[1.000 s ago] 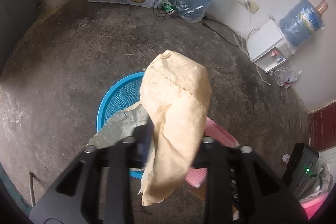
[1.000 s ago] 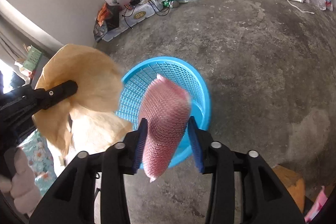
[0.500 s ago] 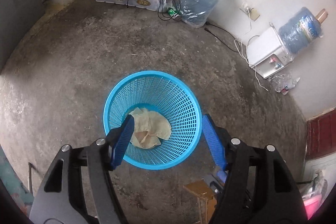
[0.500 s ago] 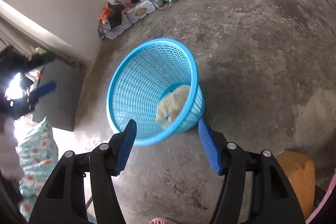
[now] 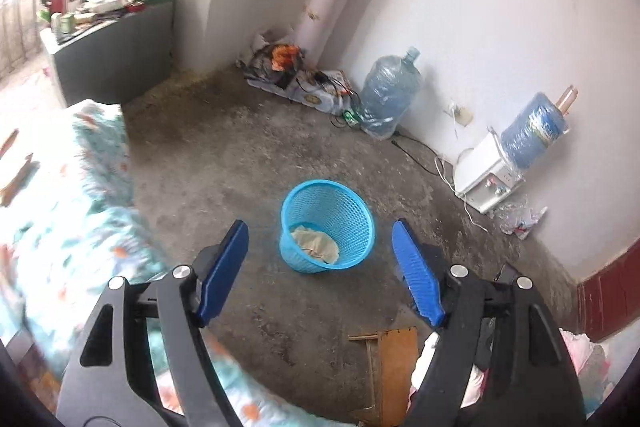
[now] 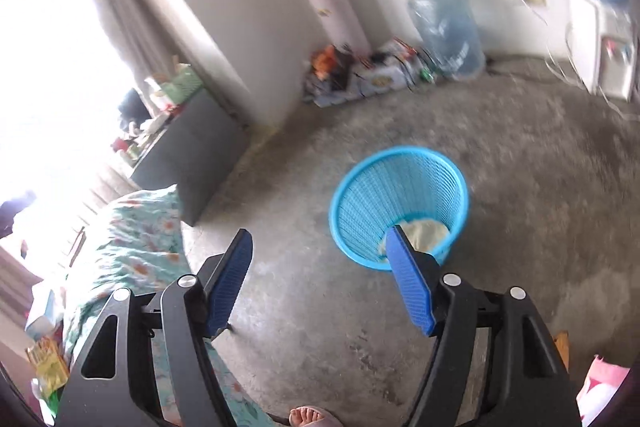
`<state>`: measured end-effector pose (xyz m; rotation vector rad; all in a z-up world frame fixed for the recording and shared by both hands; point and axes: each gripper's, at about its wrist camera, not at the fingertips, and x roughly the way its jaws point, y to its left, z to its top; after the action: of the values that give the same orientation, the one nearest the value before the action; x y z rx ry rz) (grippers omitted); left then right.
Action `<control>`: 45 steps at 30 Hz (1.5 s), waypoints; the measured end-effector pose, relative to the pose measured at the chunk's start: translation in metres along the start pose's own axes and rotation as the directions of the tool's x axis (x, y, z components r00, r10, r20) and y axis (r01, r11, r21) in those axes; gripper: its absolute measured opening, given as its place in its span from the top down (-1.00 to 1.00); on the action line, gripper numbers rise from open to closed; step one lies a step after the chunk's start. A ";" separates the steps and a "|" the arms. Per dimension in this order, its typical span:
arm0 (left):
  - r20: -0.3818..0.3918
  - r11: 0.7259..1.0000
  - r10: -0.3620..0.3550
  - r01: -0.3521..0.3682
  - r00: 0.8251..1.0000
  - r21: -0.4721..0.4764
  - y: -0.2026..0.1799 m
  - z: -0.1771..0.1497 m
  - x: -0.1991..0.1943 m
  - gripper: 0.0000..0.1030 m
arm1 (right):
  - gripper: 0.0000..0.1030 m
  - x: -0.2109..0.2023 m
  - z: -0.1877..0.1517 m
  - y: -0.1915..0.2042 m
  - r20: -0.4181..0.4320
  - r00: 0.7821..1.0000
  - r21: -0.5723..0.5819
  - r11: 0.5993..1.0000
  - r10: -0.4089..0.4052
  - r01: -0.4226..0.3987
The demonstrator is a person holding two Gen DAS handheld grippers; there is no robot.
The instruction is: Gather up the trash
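Left gripper (image 5: 320, 231) and right gripper (image 6: 320, 239): fingers spread, empty. Blue mesh wastebasket (image 5: 352, 215) holds crumpled tan paper (image 5: 316, 243).

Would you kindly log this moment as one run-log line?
left gripper: open, empty | right gripper: open, empty | basket: upright on floor | paper: inside basket

Both hand-held grippers, left (image 5: 320, 247) and right (image 6: 320, 259), are now sitting wide open and pulled way back from the blue basket (image 5: 348, 203), tan paper (image 5: 316, 245) lying inside it.
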<state>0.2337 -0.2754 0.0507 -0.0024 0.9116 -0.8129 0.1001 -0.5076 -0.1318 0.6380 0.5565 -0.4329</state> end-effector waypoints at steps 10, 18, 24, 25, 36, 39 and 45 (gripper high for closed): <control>0.244 0.953 0.271 -0.225 0.931 -0.201 0.065 -0.142 -0.203 -0.55 | -0.85 -0.088 -0.028 0.130 0.152 0.967 -0.310 0.939 0.203 -0.148; 0.285 0.862 0.435 -0.303 0.854 -0.407 0.131 -0.254 -0.306 -0.58 | -0.86 -0.129 -0.091 0.226 -0.075 0.923 -0.484 0.796 0.376 -0.364; 0.240 0.790 0.481 -0.299 0.843 -0.535 0.181 -0.316 -0.337 -0.58 | -0.86 -0.140 -0.144 0.280 -0.354 0.812 -0.472 0.661 0.463 -0.583; 0.232 0.781 0.485 -0.298 0.843 -0.549 0.186 -0.322 -0.338 -0.58 | -0.86 -0.142 -0.153 0.290 -0.391 0.788 -0.470 0.634 0.475 -0.615; 0.268 0.746 0.355 -0.098 0.895 -0.659 0.232 -0.364 -0.323 -0.58 | -0.10 -0.140 -0.235 0.395 -0.637 0.658 -0.512 0.418 0.402 -0.751; 0.280 0.727 0.298 -0.027 0.912 -0.686 0.244 -0.370 -0.313 -0.58 | 0.03 -0.126 -0.252 0.404 -0.680 0.643 -0.500 0.418 0.353 -0.758; 0.312 0.675 0.231 0.079 0.922 -0.734 0.265 -0.378 -0.301 -0.56 | 0.17 -0.113 -0.283 0.407 -0.764 0.598 -0.470 0.426 0.241 -0.773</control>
<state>0.0312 0.2237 -0.0649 -0.8166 0.8002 -0.2857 0.1318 -0.0035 -0.0760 0.0263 1.0177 0.7115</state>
